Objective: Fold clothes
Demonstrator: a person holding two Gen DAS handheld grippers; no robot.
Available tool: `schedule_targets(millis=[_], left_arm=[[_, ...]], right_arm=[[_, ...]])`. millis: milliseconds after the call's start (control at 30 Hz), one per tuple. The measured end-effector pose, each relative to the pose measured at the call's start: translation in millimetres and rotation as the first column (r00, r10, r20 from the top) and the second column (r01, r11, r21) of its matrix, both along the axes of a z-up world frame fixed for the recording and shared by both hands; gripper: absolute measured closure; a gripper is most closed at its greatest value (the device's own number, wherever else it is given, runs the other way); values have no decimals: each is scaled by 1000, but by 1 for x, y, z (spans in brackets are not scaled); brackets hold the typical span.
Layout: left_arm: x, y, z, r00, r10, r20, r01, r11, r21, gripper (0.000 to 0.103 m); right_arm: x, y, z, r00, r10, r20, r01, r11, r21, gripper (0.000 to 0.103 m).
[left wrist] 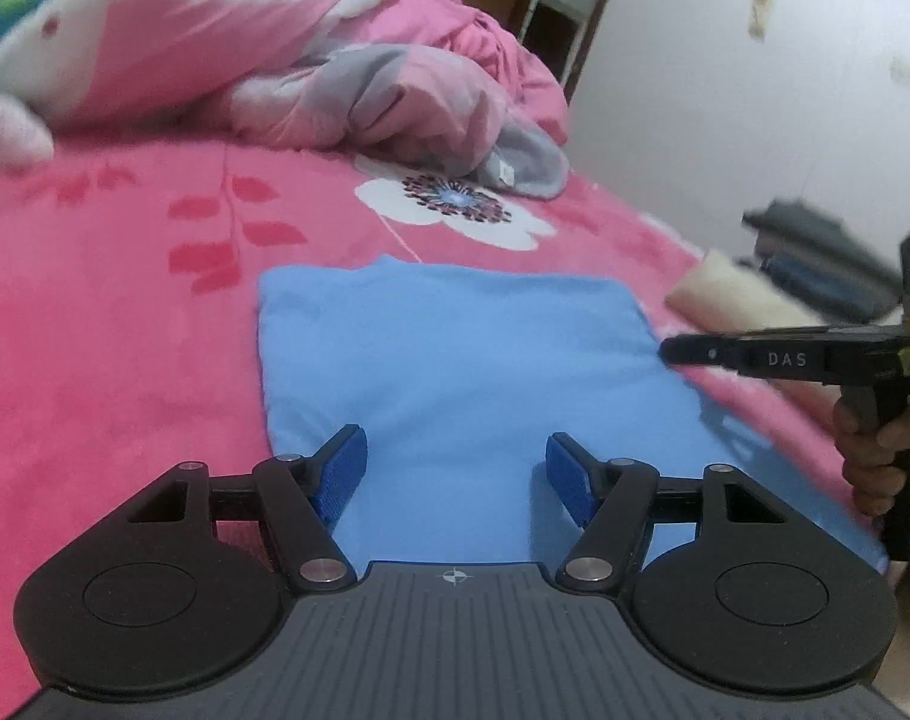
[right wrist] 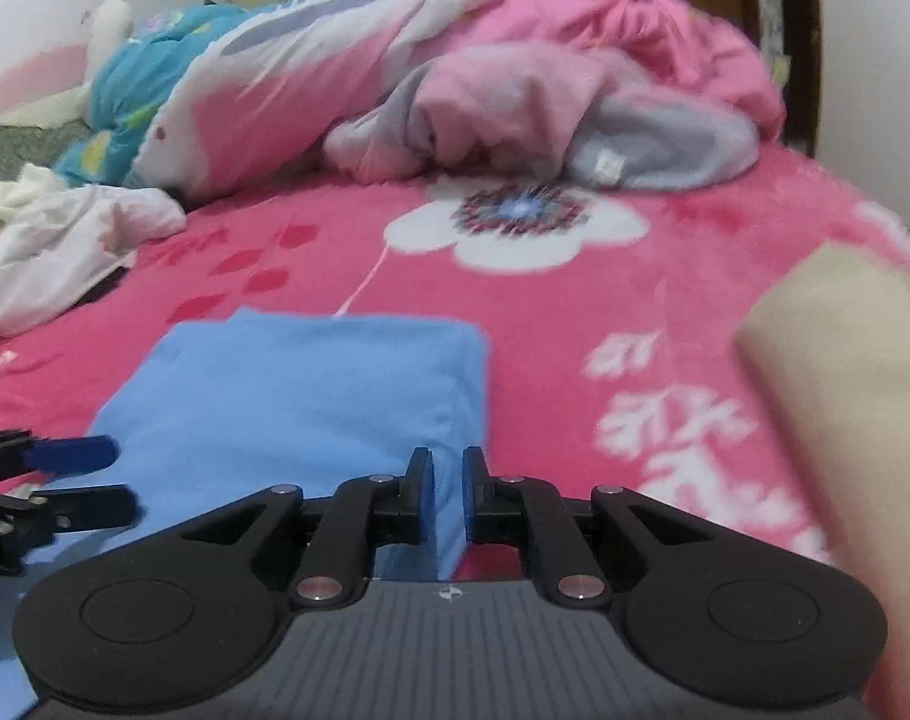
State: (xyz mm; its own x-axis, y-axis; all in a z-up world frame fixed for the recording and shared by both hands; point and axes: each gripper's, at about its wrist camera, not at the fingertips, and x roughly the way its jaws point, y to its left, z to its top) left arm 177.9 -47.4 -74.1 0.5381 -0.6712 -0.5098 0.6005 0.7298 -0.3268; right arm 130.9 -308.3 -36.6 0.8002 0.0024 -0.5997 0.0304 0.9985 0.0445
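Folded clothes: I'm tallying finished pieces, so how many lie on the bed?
2. A blue garment lies in front of both grippers, its right edge pinched by the right gripper. A beige one lies to its right. More may be hidden.

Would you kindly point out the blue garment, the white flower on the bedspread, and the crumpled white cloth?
blue garment (left wrist: 455, 348): left wrist view, middle of its flat folded top.
white flower (right wrist: 517, 228): right wrist view, on a lower white petal.
crumpled white cloth (right wrist: 65, 240): right wrist view, centre of the bunched fabric.

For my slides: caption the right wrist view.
Right gripper pinches the blue garment's edge on the pink floral blanket.
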Motion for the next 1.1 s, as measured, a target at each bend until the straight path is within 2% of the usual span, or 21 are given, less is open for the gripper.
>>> schedule_targets(millis=[67, 200, 300, 400, 433, 567, 667, 700, 800, 900, 933, 1000, 1100], left_arm=[[-1, 0, 0, 1000, 0, -1, 0, 1000, -3, 36], [-8, -3, 3, 1000, 4, 29, -4, 1000, 28, 36], [-9, 0, 4, 999, 12, 30, -13, 1000, 25, 36], [-10, 4, 5, 999, 24, 28, -24, 1000, 18, 36], [-10, 5, 5, 999, 28, 28, -29, 999, 19, 36], [-12, 6, 7, 999, 41, 33, -42, 999, 32, 36], [-14, 6, 6, 998, 43, 41, -45, 998, 40, 36], [-14, 5, 6, 998, 43, 43, -45, 998, 42, 36], [-13, 6, 6, 998, 46, 39, -47, 998, 44, 36], [-13, 7, 6, 998, 47, 36, -49, 998, 47, 36], [-14, 6, 6, 998, 46, 38, -48, 997, 52, 36], [-16, 5, 7, 998, 44, 46, -47, 997, 68, 36], [-20, 3, 7, 997, 38, 61, -44, 995, 87, 35]], right_arm=[[1, 8, 11, 1000, 18, 23, -17, 999, -43, 94], [33, 17, 7, 997, 73, -23, -73, 997, -20, 94], [65, 6, -10, 997, 37, -63, -38, 999, -19, 96], [72, -1, 3, 999, -40, -28, 40, 999, 0, 94], [70, 2, 10, 999, -33, -16, 33, 999, 9, 94], [68, 33, 26, 993, 114, -15, -114, 993, 21, 93], [82, 54, 16, 977, 200, -68, -196, 979, 64, 93], [90, 57, 8, 974, 201, -100, -194, 978, 80, 93], [116, 50, -15, 977, 138, -163, -127, 989, 76, 96], [121, 54, -2, 991, 35, -126, -39, 999, -28, 93], [119, 59, 5, 993, 54, -109, -58, 998, -29, 93], [114, 68, 13, 984, 151, -100, -148, 988, 36, 93], [115, 91, 13, 931, 338, -135, -319, 937, 141, 93]])
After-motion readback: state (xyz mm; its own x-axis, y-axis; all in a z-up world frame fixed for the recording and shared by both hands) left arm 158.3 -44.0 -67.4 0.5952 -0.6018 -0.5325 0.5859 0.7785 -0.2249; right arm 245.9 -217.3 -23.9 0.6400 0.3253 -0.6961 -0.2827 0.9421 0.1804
